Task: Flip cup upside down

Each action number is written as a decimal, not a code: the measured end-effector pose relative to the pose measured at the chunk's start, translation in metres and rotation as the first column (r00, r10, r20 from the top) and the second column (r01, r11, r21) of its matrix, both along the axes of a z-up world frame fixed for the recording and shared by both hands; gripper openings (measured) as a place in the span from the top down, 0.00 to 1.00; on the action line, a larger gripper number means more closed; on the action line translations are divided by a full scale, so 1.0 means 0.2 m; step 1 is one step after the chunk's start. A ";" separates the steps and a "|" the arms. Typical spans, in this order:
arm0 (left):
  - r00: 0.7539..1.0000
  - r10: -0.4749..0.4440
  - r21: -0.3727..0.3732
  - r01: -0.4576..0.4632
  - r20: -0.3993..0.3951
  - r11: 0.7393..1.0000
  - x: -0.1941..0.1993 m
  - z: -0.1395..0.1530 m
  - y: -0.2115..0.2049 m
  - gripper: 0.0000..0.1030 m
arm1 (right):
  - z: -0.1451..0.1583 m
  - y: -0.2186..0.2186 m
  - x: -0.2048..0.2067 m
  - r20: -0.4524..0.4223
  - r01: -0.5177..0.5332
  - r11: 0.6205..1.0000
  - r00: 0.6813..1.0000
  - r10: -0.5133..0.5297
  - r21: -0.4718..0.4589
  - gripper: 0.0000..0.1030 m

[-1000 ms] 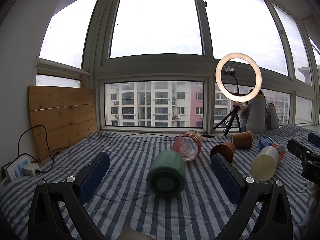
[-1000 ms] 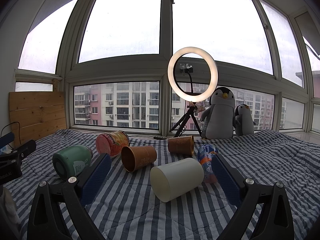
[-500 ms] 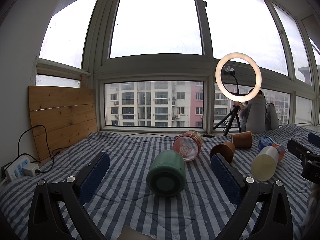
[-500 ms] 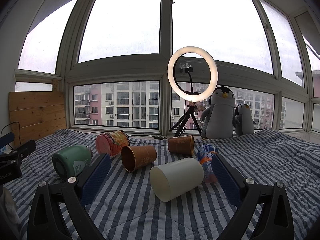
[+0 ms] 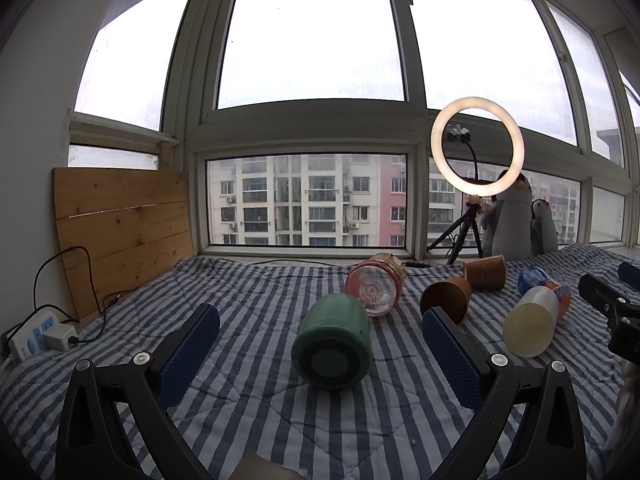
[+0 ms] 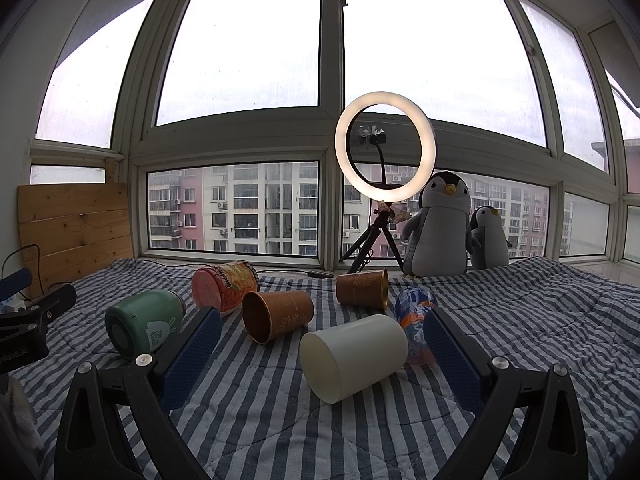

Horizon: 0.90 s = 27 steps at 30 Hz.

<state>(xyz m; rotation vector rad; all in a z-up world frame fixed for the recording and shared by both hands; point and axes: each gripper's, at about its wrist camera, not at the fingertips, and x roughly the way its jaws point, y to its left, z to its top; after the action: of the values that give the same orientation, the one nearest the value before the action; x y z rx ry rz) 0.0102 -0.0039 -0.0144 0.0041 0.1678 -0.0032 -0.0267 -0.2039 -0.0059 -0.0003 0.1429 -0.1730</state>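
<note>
Several cups lie on their sides on a striped blanket [image 5: 256,304]. A green cup [image 5: 332,342] lies between the fingers of my open left gripper [image 5: 320,320], its base toward me; it also shows in the right wrist view [image 6: 144,324]. A cream cup [image 6: 354,356] lies between the fingers of my open right gripper [image 6: 322,326], mouth toward me; it shows in the left wrist view [image 5: 530,326]. Two brown paper cups [image 6: 278,314] [image 6: 362,288], a red-orange cup [image 6: 224,286] and a blue-orange bottle [image 6: 416,316] lie behind. Neither gripper touches anything.
A ring light on a tripod [image 6: 384,152] and two plush penguins [image 6: 438,224] stand at the window. A wooden board [image 5: 120,232] leans at the left, with a power strip [image 5: 36,334] and cables. The other gripper shows at each view's edge [image 5: 612,308] [image 6: 28,320].
</note>
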 end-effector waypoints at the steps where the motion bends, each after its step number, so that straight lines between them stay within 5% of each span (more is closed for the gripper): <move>1: 1.000 0.001 -0.001 -0.001 -0.002 1.000 0.00 0.00 0.00 0.00 | 0.00 0.00 0.00 -0.001 -0.001 1.000 1.000 0.001 0.001 0.03; 21: 0.992 0.010 -0.032 -0.014 -0.125 0.999 0.17 0.11 0.12 0.00 | -0.03 0.02 0.01 -0.001 -0.016 1.000 1.000 0.016 0.012 0.03; 27: 0.939 -0.029 -0.047 0.014 -0.342 0.999 0.50 0.22 0.22 0.00 | -0.02 0.02 0.00 0.007 -0.021 1.000 1.000 0.021 0.010 0.02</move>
<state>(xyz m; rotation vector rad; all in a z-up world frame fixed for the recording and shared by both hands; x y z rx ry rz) 0.1111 0.0400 0.0299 -0.0392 0.5170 -0.0299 -0.0265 -0.2006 -0.0098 0.0089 0.1369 -0.1517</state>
